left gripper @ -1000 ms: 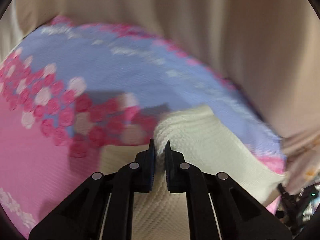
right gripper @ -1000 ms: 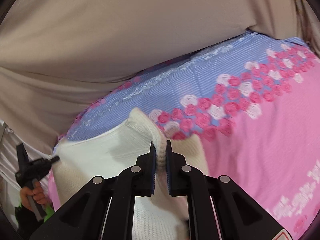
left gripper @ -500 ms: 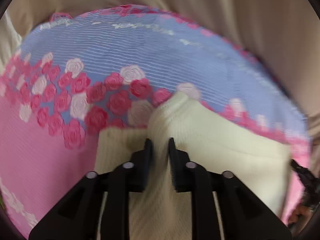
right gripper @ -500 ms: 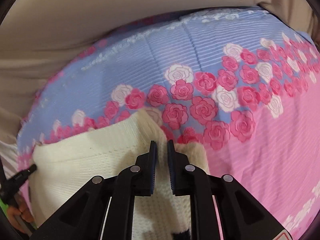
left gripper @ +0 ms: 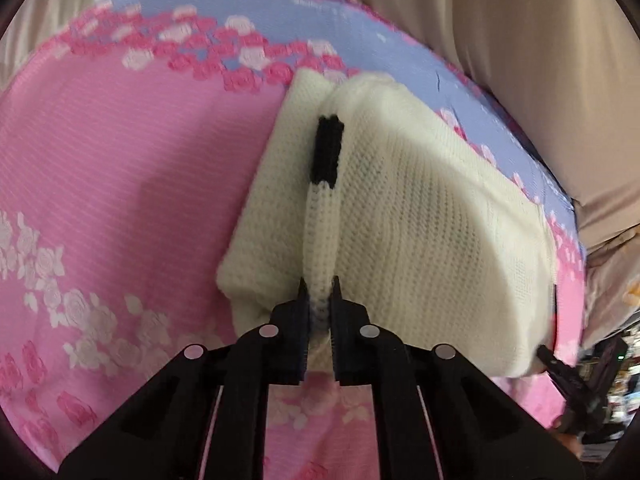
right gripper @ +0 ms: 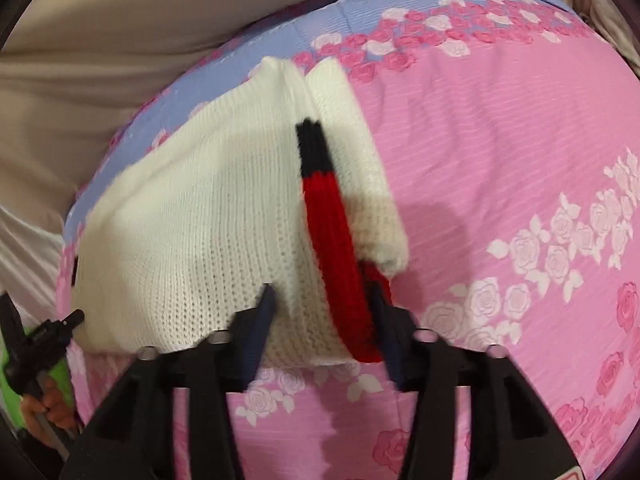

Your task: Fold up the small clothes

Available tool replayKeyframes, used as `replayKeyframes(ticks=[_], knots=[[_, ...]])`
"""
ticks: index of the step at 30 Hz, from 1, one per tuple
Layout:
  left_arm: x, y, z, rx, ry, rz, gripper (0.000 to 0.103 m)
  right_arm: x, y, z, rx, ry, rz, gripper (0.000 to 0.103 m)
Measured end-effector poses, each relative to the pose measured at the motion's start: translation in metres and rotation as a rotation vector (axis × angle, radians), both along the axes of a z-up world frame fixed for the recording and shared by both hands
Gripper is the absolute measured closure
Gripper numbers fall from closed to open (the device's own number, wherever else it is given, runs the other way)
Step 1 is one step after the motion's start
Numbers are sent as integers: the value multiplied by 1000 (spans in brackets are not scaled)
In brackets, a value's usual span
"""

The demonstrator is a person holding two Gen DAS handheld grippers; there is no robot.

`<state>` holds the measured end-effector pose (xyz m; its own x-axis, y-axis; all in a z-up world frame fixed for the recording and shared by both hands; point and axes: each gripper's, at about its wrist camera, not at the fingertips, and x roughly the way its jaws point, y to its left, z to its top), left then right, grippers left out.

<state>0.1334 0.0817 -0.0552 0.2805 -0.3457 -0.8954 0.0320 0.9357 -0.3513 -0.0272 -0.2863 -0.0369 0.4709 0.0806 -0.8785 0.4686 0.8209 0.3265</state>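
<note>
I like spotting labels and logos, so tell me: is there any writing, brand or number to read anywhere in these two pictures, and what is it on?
None can be read.
White sweater: no visible label or lettering, only black and red stripes.
Pink rose-patterned sheet: flowers only, no words.
Right gripper: a red-edged sticker at the right wrist view's bottom corner is cut off, unreadable.

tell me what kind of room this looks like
Probably a bedroom, on a bed. The white knit garment lies on a soft pink and lilac rose-print bedspread, with beige bedding or drapery bunched behind it. Little else of the room shows, so this is a guess.
</note>
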Motion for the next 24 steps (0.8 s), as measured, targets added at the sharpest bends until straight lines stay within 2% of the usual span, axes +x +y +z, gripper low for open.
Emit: replayKeyframes(ticks=[1,4,6,8,10,12,13,14,15,16,17,19,20,21,22,24], knots=[[-1,3,6,23,1,0,96,3,0,4,-10,1,15,95],[-16,26,13,32,14,22,97,-6,-11,26,-12,-44,-14,96],[-25,38,2,49,57,35,97,-19,-21,40,-34,-60,-16,96],[-31,44,-21,51,110,45,96,-22,-25,25,-61,1,10,96],[-36,46,-24,28,93,70,93,-20,-29,-9,-26,99,35,95],[-40,50,-15,-23,82,88,88,-22,-27,-10,-30,97,30,90],[-43,55,-10,-53,76,107,79,-22,-24,0,-39,73,23,84],[-46,62,-2,-75,61,133,65,-23,-24,7,-45,49,12,74],[-47,67,5,-82,43,154,55,-25,-25,18,-57,18,-7,66],[-47,73,13,-80,22,179,42,-27,-27,25,-66,-1,-18,50],[-41,76,22,-79,-10,199,35,-28,-29,32,-82,-20,-29,39],[-24,72,31,-47,-55,196,25,-16,-40,41,-120,-35,-33,33],[-11,67,31,-28,-71,187,17,-9,-44,40,-125,-29,-29,26],[4,59,25,-27,-79,165,13,1,-47,35,-114,-21,-21,24],[12,52,18,-20,-67,154,12,15,-50,26,-83,-13,-16,24],[28,31,-5,-2,22,117,12,37,-55,1,-36,47,-35,24]])
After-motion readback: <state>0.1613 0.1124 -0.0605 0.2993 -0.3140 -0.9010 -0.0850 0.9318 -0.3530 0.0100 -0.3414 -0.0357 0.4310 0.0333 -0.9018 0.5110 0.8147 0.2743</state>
